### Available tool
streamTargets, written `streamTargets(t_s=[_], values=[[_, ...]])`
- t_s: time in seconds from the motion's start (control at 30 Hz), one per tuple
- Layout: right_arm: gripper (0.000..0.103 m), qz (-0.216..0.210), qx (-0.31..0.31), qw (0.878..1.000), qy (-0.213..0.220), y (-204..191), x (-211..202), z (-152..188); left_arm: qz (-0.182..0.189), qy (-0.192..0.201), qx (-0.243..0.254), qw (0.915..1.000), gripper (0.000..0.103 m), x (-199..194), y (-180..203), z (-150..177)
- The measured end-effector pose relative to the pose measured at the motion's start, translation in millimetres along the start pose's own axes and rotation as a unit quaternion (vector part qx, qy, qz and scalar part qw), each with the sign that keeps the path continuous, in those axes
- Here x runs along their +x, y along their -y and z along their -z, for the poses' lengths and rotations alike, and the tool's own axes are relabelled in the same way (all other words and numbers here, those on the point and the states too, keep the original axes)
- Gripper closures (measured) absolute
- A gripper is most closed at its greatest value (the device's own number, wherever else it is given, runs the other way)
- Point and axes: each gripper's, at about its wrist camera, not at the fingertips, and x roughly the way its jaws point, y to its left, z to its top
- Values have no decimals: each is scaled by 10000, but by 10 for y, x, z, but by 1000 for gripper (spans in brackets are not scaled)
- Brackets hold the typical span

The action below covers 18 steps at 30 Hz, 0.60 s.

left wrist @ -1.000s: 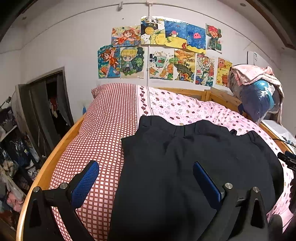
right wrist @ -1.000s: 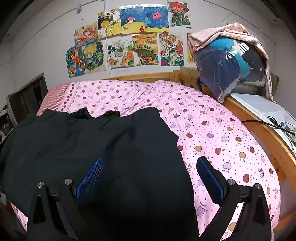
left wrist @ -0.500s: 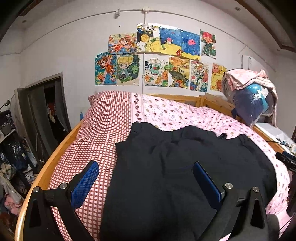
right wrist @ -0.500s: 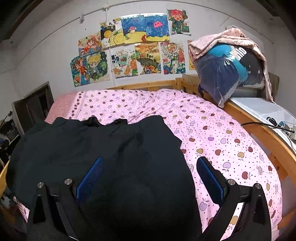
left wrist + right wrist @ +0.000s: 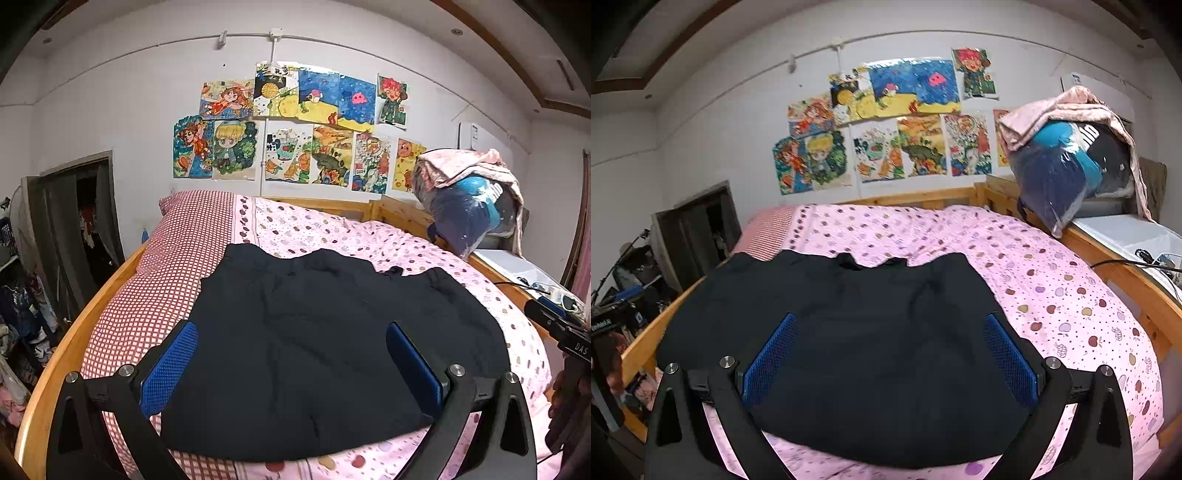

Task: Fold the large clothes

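Observation:
A dark, almost black garment (image 5: 325, 343) lies folded flat on the bed, its waistband end toward the wall; it fills the near half of the bed in the right wrist view (image 5: 849, 339). My left gripper (image 5: 291, 362) hovers open above and in front of its near edge, nothing between the blue pads (image 5: 168, 365). My right gripper (image 5: 888, 356) is likewise open and empty, held back from the cloth's near edge. The right gripper's body shows at the right edge of the left wrist view (image 5: 561, 328).
The bed has a pink dotted sheet (image 5: 1071, 295), a red checked pillow (image 5: 173, 258) and a wooden frame (image 5: 74, 339). A plastic-wrapped bundle under a pink blanket (image 5: 1067, 158) sits on the right. Cables lie on a white surface (image 5: 1137, 236). Clutter stands to the left (image 5: 22, 317).
Both grippers have drawn back and up from the bed, so the whole garment and its near edge now show. The garment lies still and both stay open.

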Motion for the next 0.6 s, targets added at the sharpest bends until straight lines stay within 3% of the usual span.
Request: streamTargets(t_s=[0.37,0.6], values=[[3,-359,-158,9988,288,-324,-481,219,-86,188,162,9997,0,-508,169,214],[3,-280,-317,9979,486,-455,-760,319,-69,248,188,9995,0,-704,187,335]])
